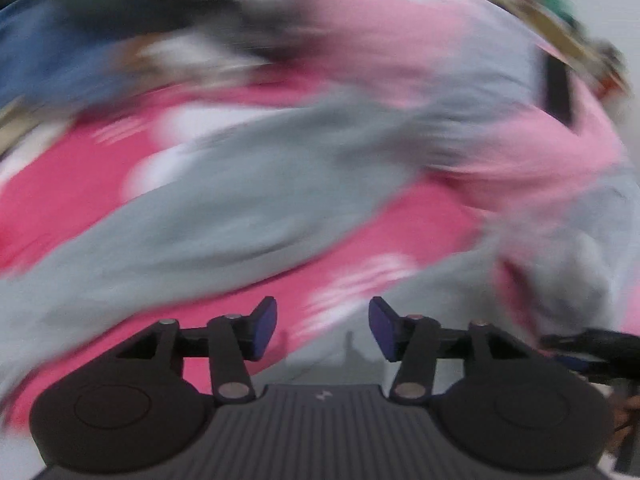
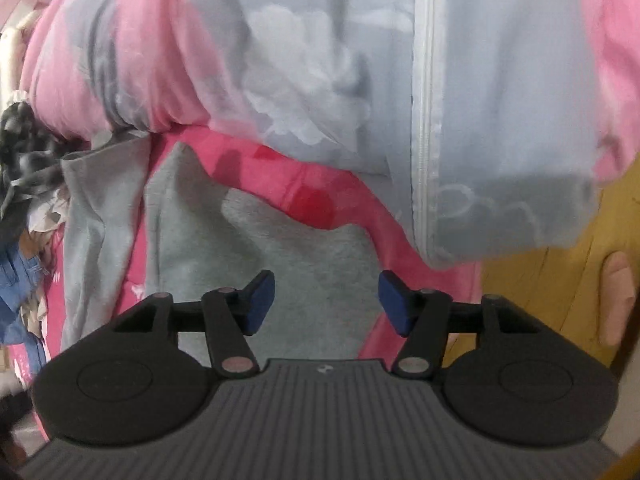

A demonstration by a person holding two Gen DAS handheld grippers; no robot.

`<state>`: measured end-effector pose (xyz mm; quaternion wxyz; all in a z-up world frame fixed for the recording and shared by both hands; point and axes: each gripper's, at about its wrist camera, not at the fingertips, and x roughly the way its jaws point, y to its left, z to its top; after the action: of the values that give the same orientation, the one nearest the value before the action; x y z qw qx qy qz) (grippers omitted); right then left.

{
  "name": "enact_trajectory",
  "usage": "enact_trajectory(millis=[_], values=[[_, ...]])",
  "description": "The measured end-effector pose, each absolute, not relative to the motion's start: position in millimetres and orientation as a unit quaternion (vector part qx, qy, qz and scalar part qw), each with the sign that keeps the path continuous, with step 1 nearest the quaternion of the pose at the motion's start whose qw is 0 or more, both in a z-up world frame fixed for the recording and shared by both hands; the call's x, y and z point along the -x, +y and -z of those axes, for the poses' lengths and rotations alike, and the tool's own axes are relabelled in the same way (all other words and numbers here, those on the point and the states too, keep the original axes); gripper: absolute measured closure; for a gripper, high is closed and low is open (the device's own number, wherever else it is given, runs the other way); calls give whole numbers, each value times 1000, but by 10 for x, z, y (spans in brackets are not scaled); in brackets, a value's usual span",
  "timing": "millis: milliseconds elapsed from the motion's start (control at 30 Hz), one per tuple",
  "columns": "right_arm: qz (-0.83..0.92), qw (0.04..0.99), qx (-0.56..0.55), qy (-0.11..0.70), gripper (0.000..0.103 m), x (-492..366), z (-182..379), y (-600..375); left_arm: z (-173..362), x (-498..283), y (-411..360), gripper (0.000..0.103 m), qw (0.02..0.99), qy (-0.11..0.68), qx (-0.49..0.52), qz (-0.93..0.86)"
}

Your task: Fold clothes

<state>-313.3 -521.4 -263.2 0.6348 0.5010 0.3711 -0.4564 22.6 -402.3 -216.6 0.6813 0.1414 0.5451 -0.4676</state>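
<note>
A grey garment (image 1: 248, 208) lies spread across a bright pink patterned sheet (image 1: 60, 184); the left wrist view is smeared by motion blur. My left gripper (image 1: 322, 328) hovers open above the sheet and the grey cloth, holding nothing. In the right wrist view the same grey garment (image 2: 280, 272) lies flat on the pink sheet (image 2: 320, 184). Directly over it, my right gripper (image 2: 326, 304) is open and empty. A pale blue sheer zip bag (image 2: 460, 120) with pink bedding inside sits just beyond.
A heap of other clothes, blue denim (image 2: 20, 276) and dark patterned fabric (image 2: 24, 148), lies at the left. A yellow wooden surface (image 2: 560, 280) and a person's finger (image 2: 616, 296) are at the right. The other gripper's black body (image 1: 588, 344) shows at the right edge.
</note>
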Motion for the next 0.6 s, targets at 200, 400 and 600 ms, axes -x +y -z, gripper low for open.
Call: enact_trajectory(millis=[200, 400, 600], values=[[466, 610, -551, 328, 45, 3275, 3063, -5436, 2501, 475, -5460, 40, 599, 509, -236, 571], [444, 589, -609, 292, 56, 3304, 3380, -5590, 2732, 604, -5824, 62, 584, 510, -253, 579], [427, 658, -525, 330, 98, 3126, 3220, -5483, 2800, 639, -5959, 93, 580, 508, -238, 592]])
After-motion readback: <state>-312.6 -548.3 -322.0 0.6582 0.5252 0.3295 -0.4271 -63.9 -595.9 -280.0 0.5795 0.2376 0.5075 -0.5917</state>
